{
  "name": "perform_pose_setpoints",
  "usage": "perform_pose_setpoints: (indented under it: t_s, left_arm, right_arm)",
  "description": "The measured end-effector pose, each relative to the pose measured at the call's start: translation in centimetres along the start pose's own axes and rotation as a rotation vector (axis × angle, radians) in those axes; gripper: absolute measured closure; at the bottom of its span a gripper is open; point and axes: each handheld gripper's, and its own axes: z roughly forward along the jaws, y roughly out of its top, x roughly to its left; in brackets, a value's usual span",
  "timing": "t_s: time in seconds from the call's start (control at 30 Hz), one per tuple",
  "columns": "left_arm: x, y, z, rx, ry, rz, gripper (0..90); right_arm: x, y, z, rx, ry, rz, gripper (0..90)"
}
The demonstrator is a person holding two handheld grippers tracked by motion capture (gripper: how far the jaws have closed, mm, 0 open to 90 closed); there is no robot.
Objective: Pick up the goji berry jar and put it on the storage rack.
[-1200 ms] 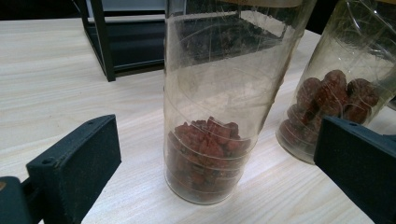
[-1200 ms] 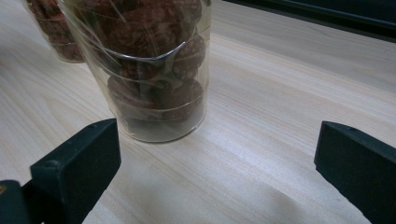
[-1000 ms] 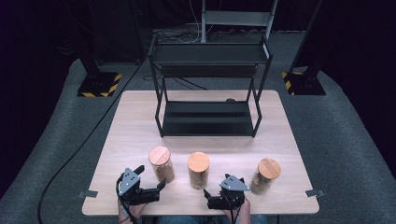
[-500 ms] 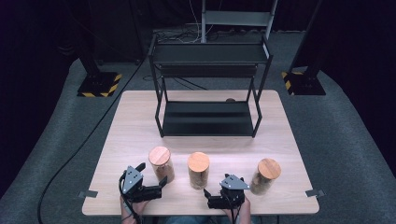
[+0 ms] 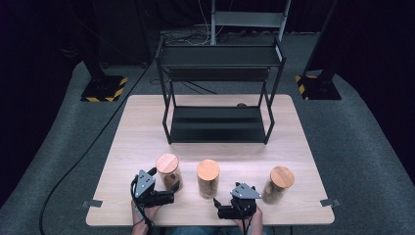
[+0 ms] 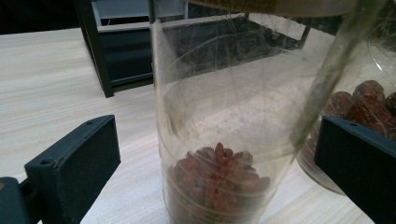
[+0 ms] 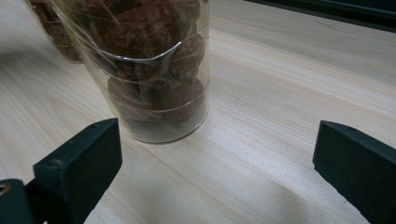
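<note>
A: Why is the left claw (image 5: 169,188) spread wide low in the frame?

B: Its jaws stand either side of the clear glass jar with the round wooden lid (image 5: 168,172), not touching; I'd judge a grasp is lining up. That jar sits lower left on the pale wooden surface (image 5: 293,147), red bits (image 6: 217,175) at its bottom

A: And the right claw (image 5: 222,206)?

B: Also wide, gripping nothing, just beside the middle lidded glass jar (image 5: 208,178)

A: Room to move?

B: Plenty up-frame toward the black metal two-tier shelf rack (image 5: 218,90); the near edge is close behind both hands
</note>
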Motion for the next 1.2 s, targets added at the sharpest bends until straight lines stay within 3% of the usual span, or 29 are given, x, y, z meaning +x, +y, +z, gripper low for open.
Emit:
perform_pose_setpoints:
  t_s: [0.83, 0.93, 1.2]
  left_arm:
    - [-0.3, 0.8, 1.4, -0.013, 0.004, 0.005, 0.0]
    - [-0.5, 0.7, 1.6, -0.009, 0.022, -0.003, 0.2]
    - [-0.6, 0.4, 1.6, -0.022, 0.037, -0.008, 13.5]
  right_arm:
    - [0.0, 0.0, 0.0, 0.001, 0.007, 0.000, 0.6]
    - [0.0, 0.0, 0.0, 0.000, 0.007, -0.002, 0.6]
    - [0.0, 0.0, 0.0, 0.001, 0.001, -0.004, 0.9]
